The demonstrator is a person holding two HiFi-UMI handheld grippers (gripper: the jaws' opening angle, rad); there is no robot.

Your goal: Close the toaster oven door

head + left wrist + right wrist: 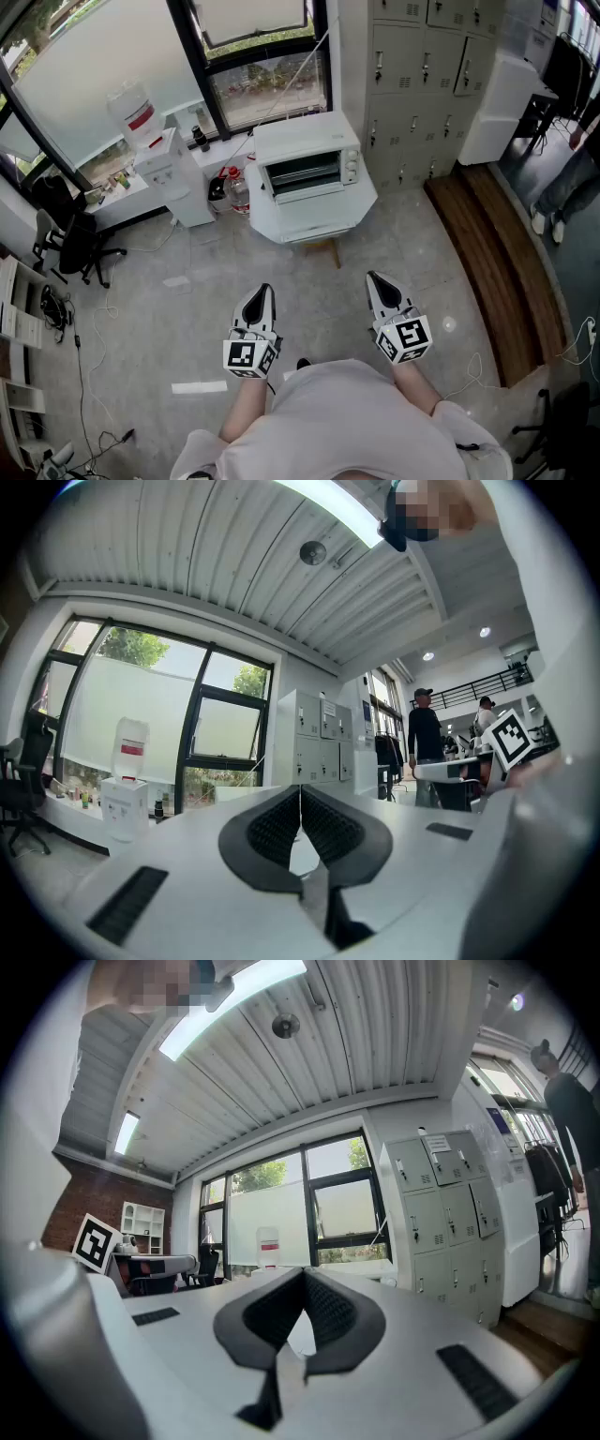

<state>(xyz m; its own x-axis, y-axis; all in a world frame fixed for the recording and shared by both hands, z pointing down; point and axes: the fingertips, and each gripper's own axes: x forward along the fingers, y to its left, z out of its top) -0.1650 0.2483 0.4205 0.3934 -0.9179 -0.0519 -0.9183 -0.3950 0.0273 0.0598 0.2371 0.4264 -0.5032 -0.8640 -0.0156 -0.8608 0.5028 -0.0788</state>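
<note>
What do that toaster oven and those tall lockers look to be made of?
Toaster oven: probably white painted sheet metal, judging by its smooth, matte casing. Lockers: likely grey painted steel, judging by the flat doors with vent slots and small handles.

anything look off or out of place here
The toaster oven by the window has its door apparently hanging open, folded down at the front and showing the dark inside. A white strip also lies loose on the floor. Nothing looks spilled or broken.
</note>
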